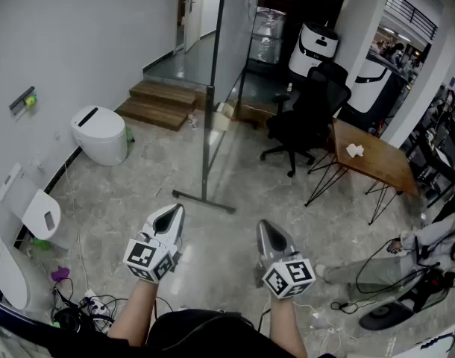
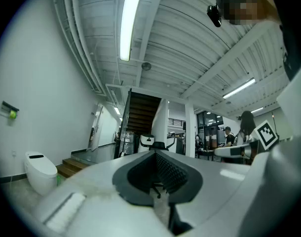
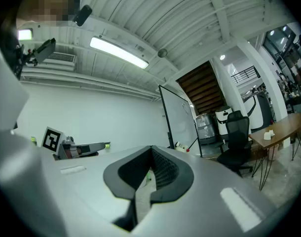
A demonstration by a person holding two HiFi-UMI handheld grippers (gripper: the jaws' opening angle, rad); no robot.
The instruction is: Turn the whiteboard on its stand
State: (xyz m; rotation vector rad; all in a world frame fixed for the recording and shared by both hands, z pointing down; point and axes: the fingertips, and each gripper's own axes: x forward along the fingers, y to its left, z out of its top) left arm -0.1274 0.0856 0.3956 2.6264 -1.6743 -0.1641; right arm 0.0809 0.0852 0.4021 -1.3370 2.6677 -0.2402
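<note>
**Head view.** A tall grey-white whiteboard in a dark metal frame [image 1: 241, 28] stands on a pale marble floor [image 1: 138, 177]. It is held up by a slim black pole stand whose flat foot bar [image 1: 204, 201] rests on the floor. The board is seen almost edge-on, so its face runs away from the fingers and its long side stands upright. 2 hand-held grippers point level towards it. The left gripper [image 1: 173, 210] and the right gripper [image 1: 267, 227] sit side by side, with the stand ahead of the gap between them. The foot bar is the part closest to the fingers, and it is still apart from both pairs. The left fingers look nearer the pole than the right ones. A black office chair [image 1: 309, 114] and a wooden table [image 1: 373, 159] stand ahead and to the right of the fingers. A white toilet-shaped unit [image 1: 101, 133] stands ahead and to the left.

**Left gripper view.** The left gripper [image 2: 155, 154] has its jaws closed tip to tip, with nothing between them. Ahead and slightly left of the fingertips is a thin dark upright [image 2: 125, 117]. It looks like the board's frame edge, though this is not certain.

**Right gripper view.** The right gripper [image 3: 151, 149] also has its jaws together and empty. The whiteboard [image 3: 182, 115] rises ahead and slightly right of the fingertips, well apart, with its pale face partly turned this way.

Judging by this, the left hand is better placed to reach the near edge and swing the board.
</note>
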